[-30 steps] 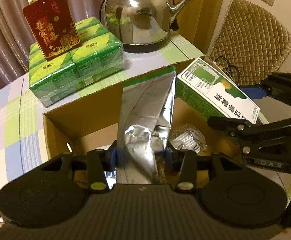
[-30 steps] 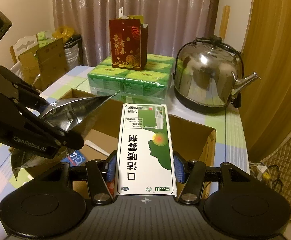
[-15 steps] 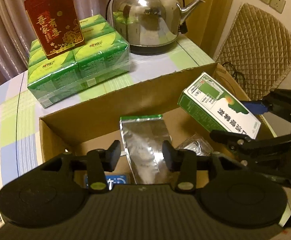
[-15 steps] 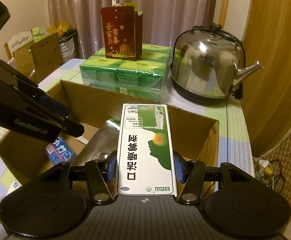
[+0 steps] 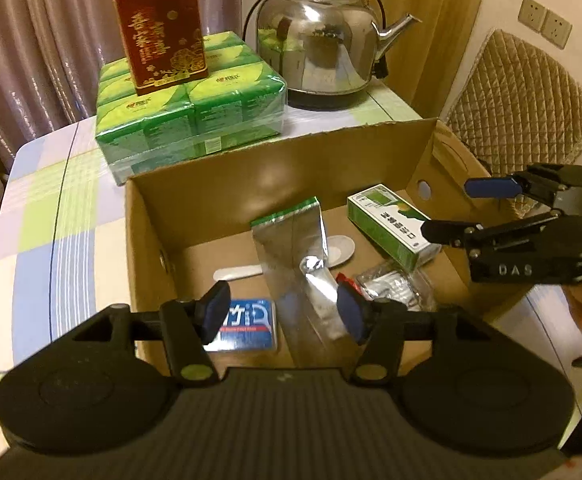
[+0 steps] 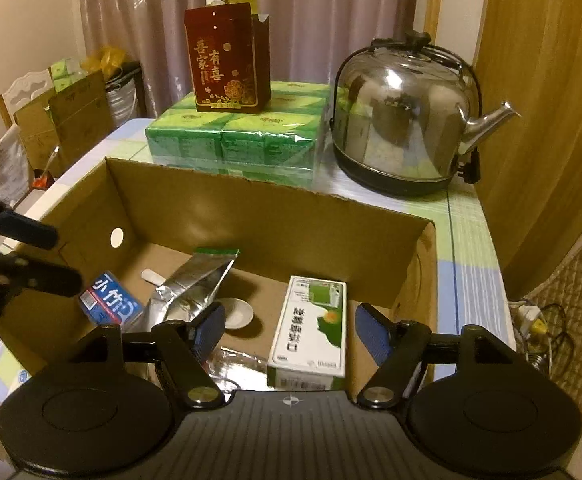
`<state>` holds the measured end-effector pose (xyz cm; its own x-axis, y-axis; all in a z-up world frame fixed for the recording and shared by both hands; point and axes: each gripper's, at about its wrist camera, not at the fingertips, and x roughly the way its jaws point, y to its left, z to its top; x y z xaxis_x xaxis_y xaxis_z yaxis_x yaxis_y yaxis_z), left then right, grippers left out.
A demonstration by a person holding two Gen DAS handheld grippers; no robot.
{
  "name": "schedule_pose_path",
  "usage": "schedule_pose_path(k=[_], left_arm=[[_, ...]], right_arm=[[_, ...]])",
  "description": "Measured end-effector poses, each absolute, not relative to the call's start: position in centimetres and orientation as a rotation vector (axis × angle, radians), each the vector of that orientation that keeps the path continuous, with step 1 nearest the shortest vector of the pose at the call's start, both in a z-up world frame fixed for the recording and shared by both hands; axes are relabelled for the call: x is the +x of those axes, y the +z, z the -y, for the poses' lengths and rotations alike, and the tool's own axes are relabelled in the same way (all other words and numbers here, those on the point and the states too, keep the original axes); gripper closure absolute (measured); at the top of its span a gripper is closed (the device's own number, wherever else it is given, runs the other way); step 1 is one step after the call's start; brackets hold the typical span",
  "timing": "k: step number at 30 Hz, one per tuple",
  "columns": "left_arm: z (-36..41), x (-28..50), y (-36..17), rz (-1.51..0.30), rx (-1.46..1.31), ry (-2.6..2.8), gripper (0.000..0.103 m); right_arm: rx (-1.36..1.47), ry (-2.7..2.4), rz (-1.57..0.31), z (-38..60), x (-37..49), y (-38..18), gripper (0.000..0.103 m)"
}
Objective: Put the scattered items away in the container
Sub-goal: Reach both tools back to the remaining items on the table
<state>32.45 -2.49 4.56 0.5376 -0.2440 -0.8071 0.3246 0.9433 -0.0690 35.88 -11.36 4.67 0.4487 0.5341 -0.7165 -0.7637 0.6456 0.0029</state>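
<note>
The open brown cardboard box (image 6: pixel 275 216) sits on the checked tablecloth (image 5: pixel 51 208), with its tall walls all around. Inside, a shiny silver foil pouch with a green top (image 5: pixel 295 252) leans on the floor of the box. A green and white carton (image 6: pixel 313 330) lies flat near the right wall. A flat blue packet (image 5: pixel 247 324), a white spoon (image 5: pixel 341 250) and a crinkly clear bag (image 5: pixel 391 284) lie there too.

The left gripper (image 5: pixel 283 312) hangs over the near edge, its fingers just opened, spread apart and holding nothing. The right gripper (image 6: pixel 291 330) has its fingers just opened wide, clear of the carton.

Behind the box, green wrapped packs (image 6: pixel 235 140) sit close to its back wall beside a steel kettle (image 6: pixel 407 120).
</note>
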Motion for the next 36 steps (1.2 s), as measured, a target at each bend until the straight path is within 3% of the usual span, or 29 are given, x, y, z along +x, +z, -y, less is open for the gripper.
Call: schedule_pose_path(k=[11, 24, 27, 36], left_arm=[[-0.1, 26.2, 5.9, -0.9, 0.033, -0.304, 0.032], [-3.5, 16.5, 6.9, -0.871, 0.046, -0.238, 0.005], [-4.1, 14.6, 5.8, -0.886, 0.041, -0.227, 0.004], [-5.3, 11.6, 1.8, -0.954, 0.041, -0.208, 0.004]], right_arm=[[-0.302, 0.813, -0.7, 14.7, 31.7, 7.4, 0.032], [-0.269, 0.879, -0.613, 19.3, 21.9, 10.5, 0.018], [-0.269, 0.9, -0.624, 20.1, 20.2, 9.6, 0.013], [-0.441, 1.012, -0.677, 19.2, 17.6, 3.7, 0.012]])
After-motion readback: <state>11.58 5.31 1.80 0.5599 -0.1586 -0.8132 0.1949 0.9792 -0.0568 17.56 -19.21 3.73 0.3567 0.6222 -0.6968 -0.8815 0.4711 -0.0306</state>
